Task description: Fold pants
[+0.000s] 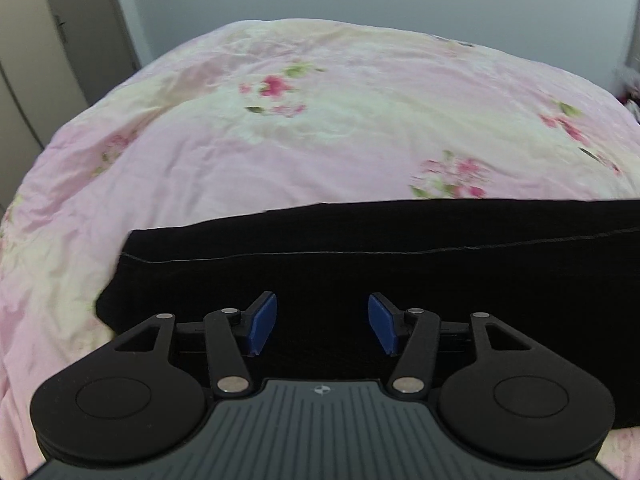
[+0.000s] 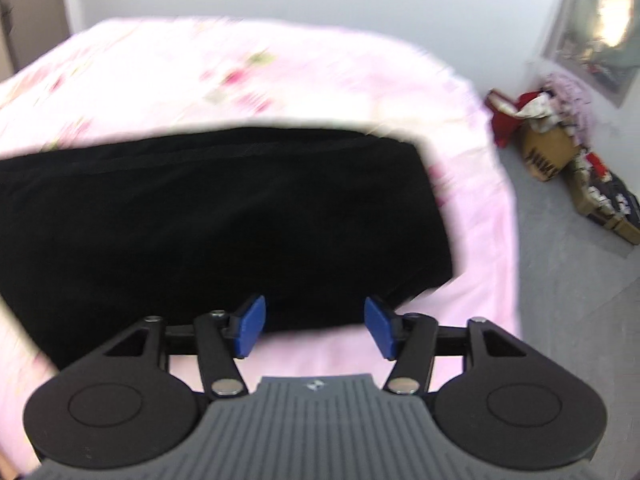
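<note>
Black pants [image 1: 360, 248] lie folded in a long band across the pink flowered bedspread [image 1: 280, 140]. In the left wrist view their left end shows, with a thin seam line running along them. My left gripper [image 1: 322, 320] hangs above that dark cloth, open, with nothing between its blue pads [image 1: 262, 322]. The right wrist view, blurred, shows the pants [image 2: 220, 208] ending at a squared right edge. My right gripper [image 2: 315, 322] stands open over their near edge, its blue pads [image 2: 251, 324] apart and free of the cloth.
The bedspread [image 2: 472, 216] ends at the right, where grey floor [image 2: 568, 320] begins. A heap of boxes and coloured clothes [image 2: 560, 148] lies on that floor by the wall. A pale cupboard door [image 1: 60, 40] stands at the far left.
</note>
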A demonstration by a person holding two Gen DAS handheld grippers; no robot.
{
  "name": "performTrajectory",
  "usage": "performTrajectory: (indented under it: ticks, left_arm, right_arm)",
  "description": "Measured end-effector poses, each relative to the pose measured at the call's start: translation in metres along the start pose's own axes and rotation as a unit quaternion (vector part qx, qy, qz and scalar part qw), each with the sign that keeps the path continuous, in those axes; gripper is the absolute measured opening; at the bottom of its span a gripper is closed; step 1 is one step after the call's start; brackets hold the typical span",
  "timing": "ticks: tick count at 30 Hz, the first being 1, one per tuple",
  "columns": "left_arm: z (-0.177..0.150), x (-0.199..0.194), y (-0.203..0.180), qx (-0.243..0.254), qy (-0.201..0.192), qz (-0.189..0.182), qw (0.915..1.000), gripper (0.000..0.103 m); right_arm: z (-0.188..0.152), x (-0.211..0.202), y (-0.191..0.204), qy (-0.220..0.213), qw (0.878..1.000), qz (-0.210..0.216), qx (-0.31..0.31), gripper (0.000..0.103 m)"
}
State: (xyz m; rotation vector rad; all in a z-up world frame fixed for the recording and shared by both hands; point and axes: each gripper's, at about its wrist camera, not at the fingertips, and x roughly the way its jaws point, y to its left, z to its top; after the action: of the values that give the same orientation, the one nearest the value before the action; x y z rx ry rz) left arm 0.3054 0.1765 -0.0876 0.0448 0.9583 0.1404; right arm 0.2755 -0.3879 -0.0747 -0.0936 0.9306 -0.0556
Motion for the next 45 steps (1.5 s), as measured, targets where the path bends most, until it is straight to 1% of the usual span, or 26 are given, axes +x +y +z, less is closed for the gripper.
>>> performTrajectory:
  ticks: [2,5,7,9,10,11,12,15,16,21,22,23,24,25,26,29,32,34,35,36,38,39,40,42,43,45]
  left_arm:
    - [-0.003,0.005,-0.029,0.022,0.001,-0.026,0.9994,0.063]
    - [-0.008,0.018,-0.065,0.032,0.012,-0.056,0.9978,0.063]
    - [-0.012,0.028,-0.082,0.039,0.021,-0.066,0.9968,0.063]
    - [-0.016,0.036,-0.095,0.046,0.028,-0.068,0.9962,0.063]
    - [-0.019,0.039,-0.101,0.047,0.031,-0.068,0.9961,0.062]
    - [-0.021,0.043,-0.104,0.049,0.036,-0.068,0.9958,0.062]
    - [-0.022,0.047,-0.107,0.052,0.039,-0.065,0.9957,0.062]
    - [-0.025,0.057,-0.111,0.055,0.052,-0.055,0.9956,0.062]
    - [-0.027,0.061,-0.112,0.052,0.058,-0.052,0.9956,0.061]
    - [-0.032,0.076,-0.109,0.034,0.067,-0.049,0.996,0.061]
    - [-0.033,0.077,-0.11,0.032,0.067,-0.048,0.9961,0.062]
    - [-0.033,0.079,-0.109,0.031,0.067,-0.048,0.9961,0.062]
    - [-0.033,0.08,-0.109,0.03,0.068,-0.048,0.9961,0.062]
    - [-0.033,0.08,-0.108,0.028,0.068,-0.049,0.9961,0.062]
    - [-0.033,0.08,-0.108,0.026,0.068,-0.049,0.9961,0.062]
    - [-0.033,0.076,-0.108,0.043,0.063,-0.049,0.9959,0.062]
    - [-0.031,0.067,-0.11,0.055,0.045,-0.054,0.996,0.061]
    - [-0.027,0.06,-0.111,0.051,0.033,-0.07,0.9958,0.061]
    - [-0.026,0.058,-0.112,0.047,0.03,-0.076,0.9955,0.061]
    - [-0.024,0.056,-0.114,0.045,0.029,-0.084,0.995,0.061]
    - [-0.022,0.056,-0.119,0.048,0.028,-0.094,0.994,0.061]
    - [-0.021,0.057,-0.122,0.052,0.027,-0.095,0.9938,0.061]
    - [-0.019,0.06,-0.126,0.053,0.029,-0.094,0.9938,0.061]
    - [-0.017,0.069,-0.128,0.053,0.038,-0.092,0.9936,0.061]
    - [-0.015,0.075,-0.129,0.05,0.04,-0.086,0.9942,0.061]
    - [-0.013,0.085,-0.128,0.04,0.036,-0.085,0.995,0.061]
  right_arm:
    - [0.015,0.012,-0.024,0.0,1.0,0.004,0.024,0.068]
    - [0.031,0.038,-0.056,0.004,0.997,0.021,0.076,0.069]
    - [0.039,0.059,-0.069,0.014,0.993,0.046,0.104,0.069]
    - [0.046,0.077,-0.072,0.015,0.992,0.055,0.116,0.067]
    - [0.045,0.083,-0.074,0.009,0.992,0.056,0.116,0.062]
    - [0.044,0.089,-0.066,0.003,0.991,0.057,0.118,0.033]
    - [0.044,0.091,-0.063,0.001,0.992,0.045,0.121,0.021]
    - [0.055,0.105,-0.076,0.005,0.99,0.043,0.137,0.006]
    - [0.058,0.111,-0.079,0.007,0.99,0.034,0.139,0.001]
    - [0.061,0.138,-0.08,0.017,0.992,-0.004,0.123,0.0]
    - [0.061,0.144,-0.078,0.016,0.993,-0.023,0.115,0.0]
    - [0.061,0.151,-0.077,0.02,0.992,-0.065,0.104,0.0]
    - [0.059,0.161,-0.083,0.03,0.99,-0.084,0.113,0.0]
    - [0.056,0.167,-0.092,0.04,0.987,-0.077,0.135,0.0]
    - [0.053,0.166,-0.098,0.038,0.985,-0.072,0.15,0.0]
    - [0.05,0.142,-0.101,-0.001,0.989,-0.064,0.13,0.0]
    - [0.051,0.105,-0.087,-0.026,0.994,-0.004,0.104,0.0]
    - [0.054,0.086,-0.064,-0.043,0.997,0.035,0.063,0.001]
    - [0.056,0.081,-0.048,-0.047,0.997,0.053,0.033,0.004]
    - [0.057,0.08,-0.032,-0.039,0.996,0.076,0.01,0.014]
    - [0.058,0.09,-0.002,-0.008,0.992,0.124,-0.016,0.03]
    - [0.057,0.097,0.014,0.002,0.99,0.135,-0.037,0.029]
    - [0.055,0.105,0.033,0.007,0.989,0.133,-0.07,0.029]
    - [0.053,0.126,0.06,0.019,0.987,0.11,-0.115,0.029]
    - [0.055,0.142,0.068,0.026,0.989,0.089,-0.119,0.029]
    - [0.063,0.168,0.069,0.029,0.992,0.08,-0.091,0.029]
